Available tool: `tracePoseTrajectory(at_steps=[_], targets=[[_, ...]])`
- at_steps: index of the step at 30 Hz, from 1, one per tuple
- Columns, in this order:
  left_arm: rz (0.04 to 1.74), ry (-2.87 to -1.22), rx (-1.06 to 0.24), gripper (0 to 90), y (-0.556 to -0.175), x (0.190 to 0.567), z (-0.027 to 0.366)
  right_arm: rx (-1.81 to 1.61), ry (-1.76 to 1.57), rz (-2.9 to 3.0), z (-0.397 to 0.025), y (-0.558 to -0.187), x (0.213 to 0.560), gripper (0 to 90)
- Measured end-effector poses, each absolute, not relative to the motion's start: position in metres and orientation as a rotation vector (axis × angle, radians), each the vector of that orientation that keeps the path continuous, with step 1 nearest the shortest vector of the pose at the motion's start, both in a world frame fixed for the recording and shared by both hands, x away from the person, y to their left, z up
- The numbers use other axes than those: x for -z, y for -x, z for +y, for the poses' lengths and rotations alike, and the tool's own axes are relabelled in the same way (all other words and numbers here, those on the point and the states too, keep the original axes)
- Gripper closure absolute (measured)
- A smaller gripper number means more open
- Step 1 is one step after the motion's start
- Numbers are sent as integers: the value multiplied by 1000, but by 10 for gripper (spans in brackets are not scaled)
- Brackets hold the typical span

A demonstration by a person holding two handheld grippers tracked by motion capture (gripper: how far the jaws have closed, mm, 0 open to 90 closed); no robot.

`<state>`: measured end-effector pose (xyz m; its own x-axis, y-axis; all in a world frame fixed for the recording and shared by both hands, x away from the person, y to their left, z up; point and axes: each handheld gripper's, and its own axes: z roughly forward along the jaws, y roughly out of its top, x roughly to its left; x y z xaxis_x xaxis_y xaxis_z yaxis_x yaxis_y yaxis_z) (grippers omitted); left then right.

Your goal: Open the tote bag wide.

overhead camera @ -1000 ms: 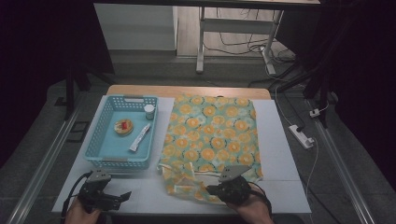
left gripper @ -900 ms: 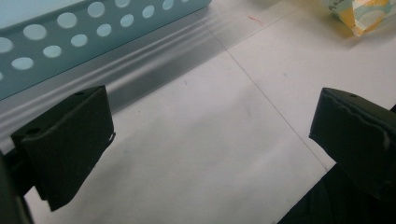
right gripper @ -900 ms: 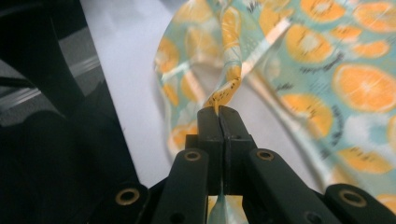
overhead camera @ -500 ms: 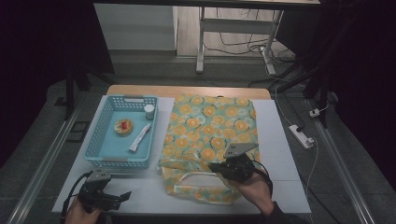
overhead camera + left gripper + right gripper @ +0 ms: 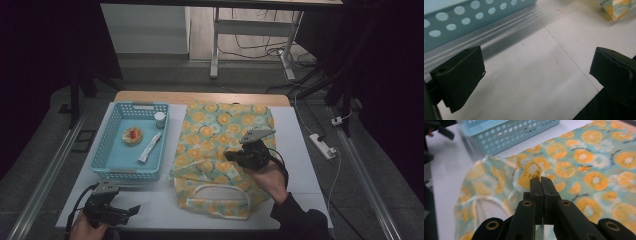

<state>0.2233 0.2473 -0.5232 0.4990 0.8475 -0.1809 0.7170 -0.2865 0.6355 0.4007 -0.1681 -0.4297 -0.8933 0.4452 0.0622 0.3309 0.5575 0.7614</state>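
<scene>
The right gripper (image 5: 236, 159) pinches a fold of the fruit-print bag (image 5: 220, 130) lying beside the blue basket (image 5: 114, 170). The basket holds a tube (image 5: 149, 147), small jar (image 5: 159, 119) and round tin (image 5: 132, 135). The left gripper (image 5: 131, 211) gapes wide, empty, above bare table (image 5: 155, 200).

Lab-like recording room: white table (image 5: 310, 150), bare metal frame legs (image 5: 215, 45), floor cables (image 5: 260, 47), power strip (image 5: 322, 146).

A light blue perforated basket (image 5: 107, 149) sits on the white table (image 5: 300, 150). Inside lie a small white jar (image 5: 159, 119), a round red-topped item (image 5: 132, 135) and a white tube (image 5: 150, 147).
</scene>
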Motion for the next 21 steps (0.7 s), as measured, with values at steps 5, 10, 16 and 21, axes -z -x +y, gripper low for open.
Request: tracePoseTrajectory(at_steps=[5,10,16,21], targets=[[1278,-2072,-249,0,-223,523,247,-1240,-689,2630,-165,-424,423,883],[1279,-2070,-249,0,-223,523,248,-1228,-716,2618,-160,-444,420,883],[1277,-2064,-245,0,-223,523,248,-1210,-741,2605,-155,-465,419,883],[1272,-2071,-257,0,-223,523,247,-1194,-735,2588,-149,-478,414,882]])
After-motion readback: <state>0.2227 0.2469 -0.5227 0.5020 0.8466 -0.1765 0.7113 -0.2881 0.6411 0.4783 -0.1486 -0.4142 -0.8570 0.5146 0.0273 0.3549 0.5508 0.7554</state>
